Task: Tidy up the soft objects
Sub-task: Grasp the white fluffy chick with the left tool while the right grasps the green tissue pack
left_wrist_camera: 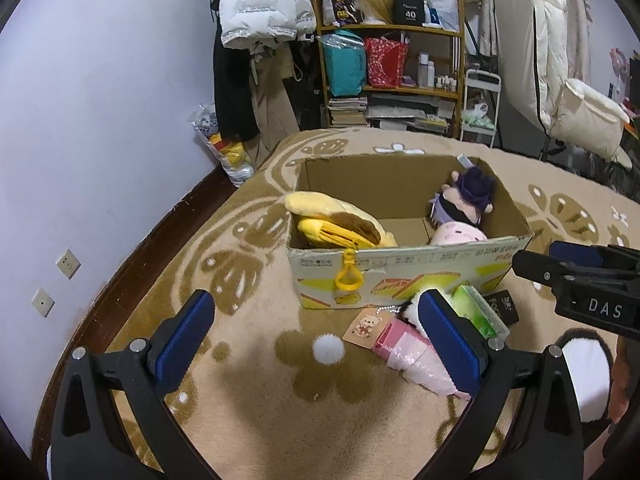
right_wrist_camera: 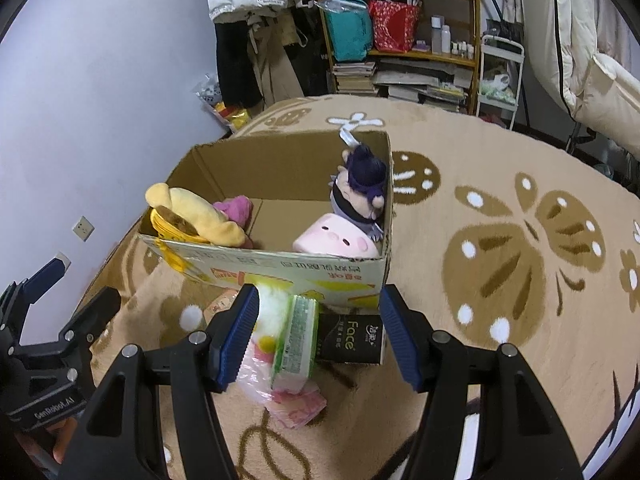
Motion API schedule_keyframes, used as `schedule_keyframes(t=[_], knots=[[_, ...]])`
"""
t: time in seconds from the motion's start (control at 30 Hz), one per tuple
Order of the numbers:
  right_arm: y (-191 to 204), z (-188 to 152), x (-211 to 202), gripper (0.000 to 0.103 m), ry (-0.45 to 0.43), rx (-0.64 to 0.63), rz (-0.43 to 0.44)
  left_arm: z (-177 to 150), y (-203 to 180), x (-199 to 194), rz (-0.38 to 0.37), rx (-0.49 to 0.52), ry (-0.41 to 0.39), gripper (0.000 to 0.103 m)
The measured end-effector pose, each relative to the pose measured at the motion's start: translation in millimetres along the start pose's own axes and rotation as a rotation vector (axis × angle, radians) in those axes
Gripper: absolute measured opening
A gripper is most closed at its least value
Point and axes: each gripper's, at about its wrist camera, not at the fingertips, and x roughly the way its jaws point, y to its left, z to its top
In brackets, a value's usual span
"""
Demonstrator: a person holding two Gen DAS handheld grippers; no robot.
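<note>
An open cardboard box [left_wrist_camera: 400, 268] stands on the rug and holds a yellow plush [left_wrist_camera: 332, 220], a purple-haired doll [left_wrist_camera: 464, 200] and a pink plush [left_wrist_camera: 458, 234]. In the right wrist view the box [right_wrist_camera: 280, 264] also shows a small pink item [right_wrist_camera: 236, 206]. In front of the box lie a green tissue pack [right_wrist_camera: 296, 336], a black tissue pack [right_wrist_camera: 352, 338], a pink wrapped item [left_wrist_camera: 412, 354] and a white pompom [left_wrist_camera: 328, 348]. My left gripper [left_wrist_camera: 316, 340] is open above the pompom. My right gripper [right_wrist_camera: 318, 336] is open around the green and black packs.
A beige rug with brown butterfly patterns [right_wrist_camera: 520, 248] covers the floor. A wooden shelf [left_wrist_camera: 392, 60] with bags and books stands behind, with hanging coats [left_wrist_camera: 256, 40] at its left. A wall [left_wrist_camera: 100, 120] lies left. A white folded mattress [left_wrist_camera: 560, 60] is at the right.
</note>
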Motion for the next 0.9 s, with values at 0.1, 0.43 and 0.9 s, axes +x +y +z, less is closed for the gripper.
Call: schedule_keyframes(t=[0.1, 0.43, 0.9], knots=[[-1.8, -1.2, 8.5, 0.066, 0.018, 0.012, 0.000, -3.0, -4.0, 7.5, 0.000, 0.018, 0.015, 0.101], [-7.7, -2.5, 34.6, 0.066, 0.073, 0.041, 0.002, -6.9, -14.2, 26.2, -0.008, 0.053, 0.058, 0.101], [-6.4, -3.6, 61.7, 0.066, 0.136, 0.058, 0.022, -12.5, -28.9, 48.8, -0.044, 0.101, 0.100, 0.101]])
